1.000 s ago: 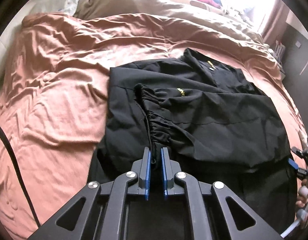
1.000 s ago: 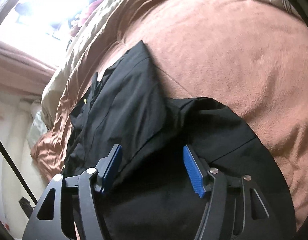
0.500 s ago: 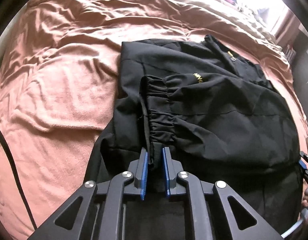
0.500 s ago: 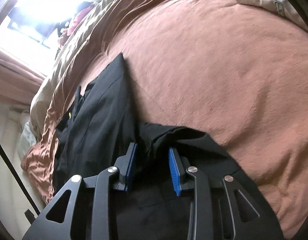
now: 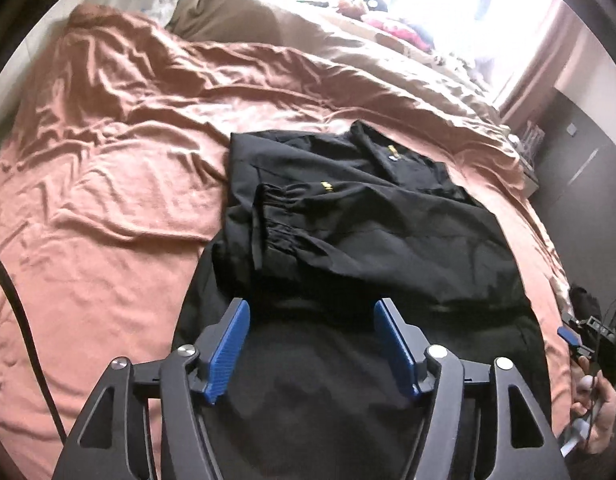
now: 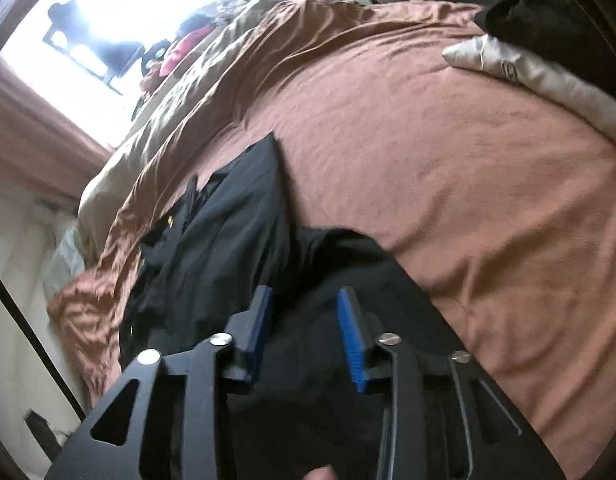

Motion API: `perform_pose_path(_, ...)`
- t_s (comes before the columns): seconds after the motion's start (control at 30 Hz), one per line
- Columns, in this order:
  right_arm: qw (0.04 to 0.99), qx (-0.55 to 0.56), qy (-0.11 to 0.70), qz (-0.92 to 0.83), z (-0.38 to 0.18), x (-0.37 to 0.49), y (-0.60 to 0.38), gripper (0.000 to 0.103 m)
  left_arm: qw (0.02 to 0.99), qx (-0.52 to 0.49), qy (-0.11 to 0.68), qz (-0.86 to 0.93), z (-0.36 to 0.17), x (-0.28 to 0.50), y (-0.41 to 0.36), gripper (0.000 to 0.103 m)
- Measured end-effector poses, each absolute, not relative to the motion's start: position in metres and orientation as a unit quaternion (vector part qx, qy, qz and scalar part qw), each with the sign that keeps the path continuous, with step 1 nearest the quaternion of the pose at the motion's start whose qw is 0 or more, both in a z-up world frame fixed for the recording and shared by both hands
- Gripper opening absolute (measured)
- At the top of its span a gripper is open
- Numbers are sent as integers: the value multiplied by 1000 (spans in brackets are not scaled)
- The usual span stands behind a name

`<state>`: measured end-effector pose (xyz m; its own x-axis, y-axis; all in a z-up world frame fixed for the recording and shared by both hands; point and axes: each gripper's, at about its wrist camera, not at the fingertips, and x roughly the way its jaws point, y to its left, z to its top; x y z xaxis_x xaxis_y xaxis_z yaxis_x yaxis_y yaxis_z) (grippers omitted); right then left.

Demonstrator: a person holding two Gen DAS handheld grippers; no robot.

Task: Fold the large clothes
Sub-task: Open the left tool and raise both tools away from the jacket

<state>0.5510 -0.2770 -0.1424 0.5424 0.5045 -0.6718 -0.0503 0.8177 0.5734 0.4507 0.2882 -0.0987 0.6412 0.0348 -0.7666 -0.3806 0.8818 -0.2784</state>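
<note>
Opening both jaws over black jacket (image 5: 387, 248) lying part-folded on bed (image 5: 108, 200): left gripper (image 5: 311, 344) wide, empty; right gripper (image 6: 304, 328) narrower, empty. Risk: elastic cuff (image 5: 268, 224) slides, fold springs apart if you snag fabric.

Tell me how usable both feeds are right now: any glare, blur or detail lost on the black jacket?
Left wrist view: window blown out to white, black jacket sharp, seams readable. Right wrist view: window also blown out, jacket motion-smeared and nearly featureless. Both fisheyes bow the bedspread.
</note>
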Motion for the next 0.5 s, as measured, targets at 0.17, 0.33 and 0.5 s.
perform_pose_path(0.17,869,206,413,176,-108,509,-287,81,897,-195,378,118,-65,407,267,85)
perform_pose_path(0.33,882,198,382,193,-80,461,-310,93,911,-202,339,116,-36,361,251,103)
perform_pose_path(0.5,885,207,350,225,-62,415,-351,103,920,-201,317,115,-13,312,228,103)
